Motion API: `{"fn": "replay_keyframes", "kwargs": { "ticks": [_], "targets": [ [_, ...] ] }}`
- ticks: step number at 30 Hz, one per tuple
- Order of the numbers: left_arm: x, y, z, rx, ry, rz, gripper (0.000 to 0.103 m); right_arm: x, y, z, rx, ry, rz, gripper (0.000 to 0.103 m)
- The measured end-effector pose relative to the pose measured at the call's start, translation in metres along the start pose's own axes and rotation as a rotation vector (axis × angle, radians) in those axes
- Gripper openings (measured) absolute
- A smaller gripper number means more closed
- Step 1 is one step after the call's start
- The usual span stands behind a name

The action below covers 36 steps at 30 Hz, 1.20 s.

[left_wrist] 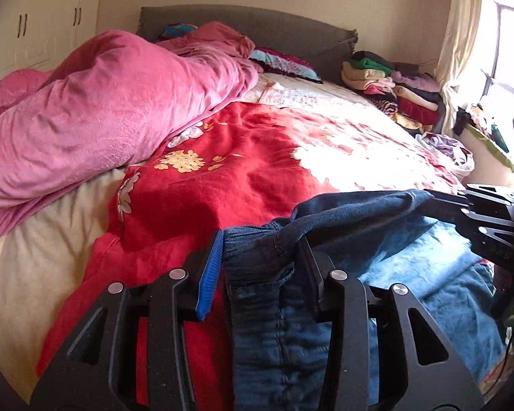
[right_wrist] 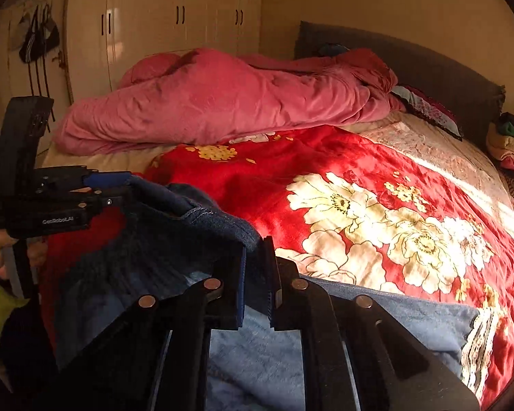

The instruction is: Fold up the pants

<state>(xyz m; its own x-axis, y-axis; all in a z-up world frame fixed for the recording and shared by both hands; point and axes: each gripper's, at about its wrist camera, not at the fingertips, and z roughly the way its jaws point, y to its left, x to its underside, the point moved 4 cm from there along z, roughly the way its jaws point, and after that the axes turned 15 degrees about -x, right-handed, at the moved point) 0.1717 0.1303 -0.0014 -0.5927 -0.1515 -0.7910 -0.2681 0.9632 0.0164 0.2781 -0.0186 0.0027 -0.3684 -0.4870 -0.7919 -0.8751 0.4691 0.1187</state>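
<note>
Sunlit and cluttered, the bedroom gives the work a bed [left_wrist: 34,267] spread with a red floral blanket [left_wrist: 243,178], and on its near edge hang the pants [left_wrist: 267,325], dark blue denim with the paler inside showing. Both ends of one edge of the garment are lifted off the blanket: the left gripper [left_wrist: 262,263] has its fingers clamped on a thick gathered bunch that looks like the elastic waistband, and the right gripper [right_wrist: 258,274] has its fingers drawn tight together on a thin hemmed edge of the denim, the fabric pinched flat between the pads. Between the two grips the cloth sags in a loose ridge, and the rest trails down toward the person. By my reading the step in hand is the pick-up and spreading before any fold: the pants are gripped and raised but not yet laid flat. The next move calls for drawing the two grippers apart to take the slack out of the edge, then carrying the cloth forward over the open red blanket and laying it smooth. Further out, a heaped pink duvet [left_wrist: 96,109] takes the far left of the bed, stacked clothes [left_wrist: 394,85] sit by the grey headboard [left_wrist: 257,34], and pale wardrobe doors [right_wrist: 174,17] line the wall.
</note>
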Motion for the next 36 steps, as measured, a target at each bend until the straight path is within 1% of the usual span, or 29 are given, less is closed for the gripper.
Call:
{"fn": "replay_keyframes", "kwargs": {
  "ticks": [3, 6, 8, 13, 17, 19, 22, 25, 27, 29, 33, 36],
  "targets": [
    [0.009, -0.004, -0.020, 0.024, -0.015, 0.028, 0.032, 0.019, 0.024, -0.023, -0.004, -0.023, -0.005, 0.008],
    [0.022, -0.007, -0.039, 0.046, -0.013, 0.044, 0.032, 0.041, 0.047, -0.040, -0.018, -0.033, 0.010, 0.008],
    [0.035, -0.008, -0.049, 0.050, 0.004, 0.055, 0.032, 0.056, 0.061, -0.045, -0.038, -0.028, 0.025, 0.008],
    [0.068, -0.002, -0.060, 0.053, 0.076, 0.064, 0.032, 0.091, 0.097, -0.043, -0.083, 0.030, 0.058, 0.009],
    [0.089, 0.004, -0.070, 0.048, 0.105, 0.073, 0.032, 0.111, 0.124, -0.043, -0.127, 0.072, 0.072, 0.009],
    [0.096, 0.007, -0.075, 0.057, 0.118, 0.061, 0.032, 0.118, 0.134, -0.043, -0.131, 0.091, 0.068, 0.009],
    [0.105, 0.009, -0.078, 0.044, 0.135, 0.085, 0.032, 0.125, 0.146, -0.041, -0.148, 0.115, 0.065, 0.009],
    [0.115, 0.014, -0.075, 0.029, 0.172, 0.082, 0.037, 0.134, 0.150, -0.032, -0.166, 0.151, 0.074, 0.009],
    [0.119, 0.019, -0.077, 0.019, 0.192, 0.080, 0.042, 0.136, 0.151, -0.029, -0.170, 0.159, 0.078, 0.009],
    [0.120, 0.024, -0.085, 0.022, 0.192, 0.075, 0.042, 0.136, 0.152, -0.029, -0.181, 0.159, 0.084, 0.009],
    [0.117, 0.032, -0.106, -0.013, 0.165, 0.075, 0.042, 0.142, 0.159, -0.030, -0.194, 0.164, 0.052, 0.009],
    [0.109, 0.031, -0.116, -0.013, 0.140, 0.060, 0.042, 0.147, 0.156, -0.024, -0.203, 0.184, 0.088, 0.009]
  ]
}}
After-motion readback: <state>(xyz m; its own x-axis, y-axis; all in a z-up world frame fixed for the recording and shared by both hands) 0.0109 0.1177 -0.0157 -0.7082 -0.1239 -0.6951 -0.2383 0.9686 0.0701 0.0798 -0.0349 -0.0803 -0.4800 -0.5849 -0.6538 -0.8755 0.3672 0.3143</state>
